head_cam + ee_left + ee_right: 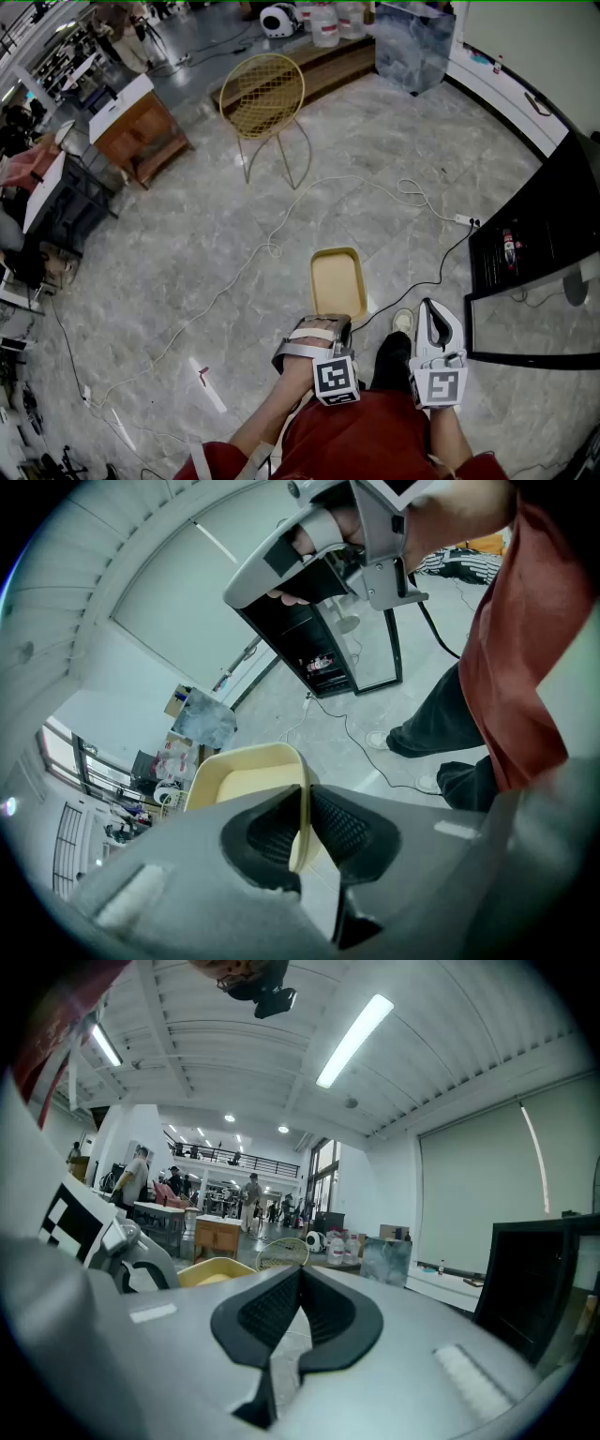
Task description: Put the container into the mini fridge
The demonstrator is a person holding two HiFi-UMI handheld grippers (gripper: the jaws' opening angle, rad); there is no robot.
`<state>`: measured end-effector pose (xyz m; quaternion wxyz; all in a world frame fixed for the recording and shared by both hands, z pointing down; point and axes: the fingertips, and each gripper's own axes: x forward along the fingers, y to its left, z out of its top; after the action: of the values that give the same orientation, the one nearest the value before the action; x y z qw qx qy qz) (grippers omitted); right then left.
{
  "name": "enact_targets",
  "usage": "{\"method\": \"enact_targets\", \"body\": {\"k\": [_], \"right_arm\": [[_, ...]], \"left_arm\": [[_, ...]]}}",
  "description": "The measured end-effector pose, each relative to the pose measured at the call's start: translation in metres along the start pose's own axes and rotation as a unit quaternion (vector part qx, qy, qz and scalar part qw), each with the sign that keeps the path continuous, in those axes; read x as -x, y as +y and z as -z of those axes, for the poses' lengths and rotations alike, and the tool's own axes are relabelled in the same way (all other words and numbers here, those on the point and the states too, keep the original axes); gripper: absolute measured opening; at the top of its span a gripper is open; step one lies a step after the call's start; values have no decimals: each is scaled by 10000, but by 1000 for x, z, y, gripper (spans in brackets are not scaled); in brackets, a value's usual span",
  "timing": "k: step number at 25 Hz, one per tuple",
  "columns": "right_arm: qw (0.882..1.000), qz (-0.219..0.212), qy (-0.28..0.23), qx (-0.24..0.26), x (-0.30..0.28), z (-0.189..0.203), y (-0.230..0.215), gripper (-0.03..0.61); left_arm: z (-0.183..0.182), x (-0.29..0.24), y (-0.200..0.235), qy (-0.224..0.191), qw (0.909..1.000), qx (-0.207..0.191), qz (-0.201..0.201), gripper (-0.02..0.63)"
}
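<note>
A shallow pale-yellow container (337, 281) hangs over the marble floor in front of me. My left gripper (323, 325) is shut on its near rim. In the left gripper view the rim (302, 803) stands edge-on between the two black pads, and the tray (246, 778) stretches away beyond them. My right gripper (433, 309) is held level beside it on the right, jaws shut with nothing between them (300, 1283). The black mini fridge (531, 239) stands at the right with its door (525, 323) swung open. It shows again in the left gripper view (319, 658).
A yellow wire chair (262, 98) stands ahead and a wooden cabinet (139, 127) at the left. Cables (281, 234) trail over the floor to a power strip (466, 221) by the fridge. Water jugs (325, 23) and people are far off.
</note>
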<state>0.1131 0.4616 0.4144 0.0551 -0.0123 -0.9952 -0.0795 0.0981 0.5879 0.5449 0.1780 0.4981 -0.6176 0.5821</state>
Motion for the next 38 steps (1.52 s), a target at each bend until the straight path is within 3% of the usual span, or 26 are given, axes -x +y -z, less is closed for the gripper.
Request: {"method": "enact_targets", "body": {"k": [20, 29, 38], "right_arm": [[9996, 83, 24, -265, -37, 16, -42, 0], [9988, 246, -1, -427, -82, 25, -123, 1], [9969, 527, -118, -577, -113, 27, -230, 0]], "left_arm": [[-23, -46, 29, -71, 9998, 158, 120, 41], [-77, -92, 81, -43, 9997, 22, 245, 41], [-159, -136, 143, -152, 9996, -169, 194, 41]]}}
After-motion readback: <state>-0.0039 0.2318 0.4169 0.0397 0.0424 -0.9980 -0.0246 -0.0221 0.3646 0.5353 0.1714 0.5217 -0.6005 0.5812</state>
